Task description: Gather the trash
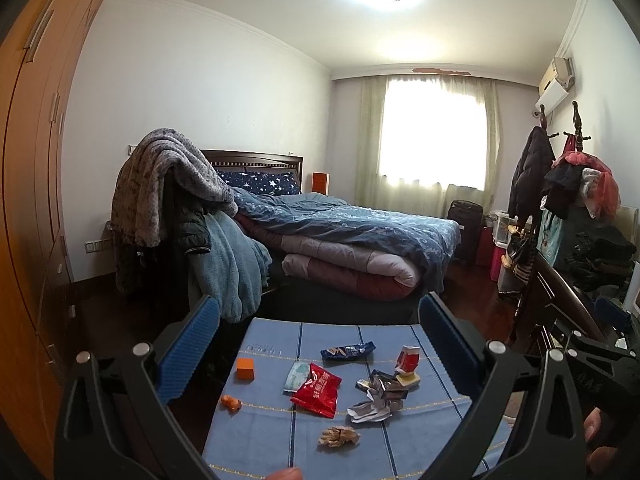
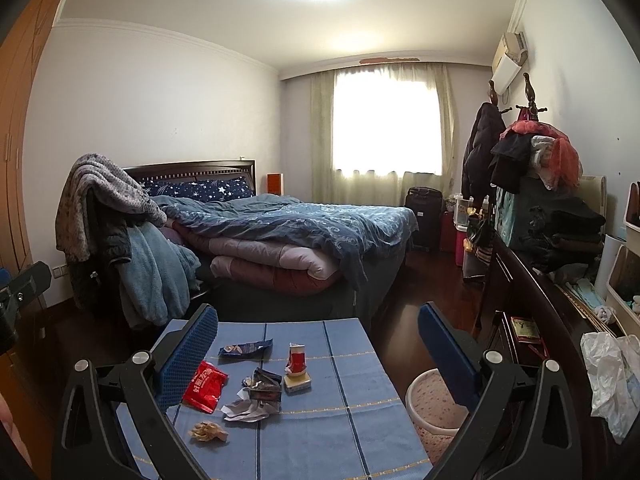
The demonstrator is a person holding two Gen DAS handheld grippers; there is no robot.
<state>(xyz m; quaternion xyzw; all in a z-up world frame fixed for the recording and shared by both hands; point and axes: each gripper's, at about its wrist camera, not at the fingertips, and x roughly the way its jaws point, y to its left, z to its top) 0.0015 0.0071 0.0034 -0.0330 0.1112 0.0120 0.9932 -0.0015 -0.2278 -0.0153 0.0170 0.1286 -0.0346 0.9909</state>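
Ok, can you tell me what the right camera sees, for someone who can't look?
The open right gripper hovers over a blue tablecloth littered with trash: a red snack bag, crumpled paper. A pink bin stands beside it, a messy bed behind.

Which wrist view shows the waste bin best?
The right wrist view: the waste bin stands on the floor right of the table, its rim and inside showing, partly behind a gripper finger. The left wrist view does not show it.

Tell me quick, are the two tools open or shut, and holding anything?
Left tool: open, holding nothing, above the table's trash.
Right tool: open, holding nothing.
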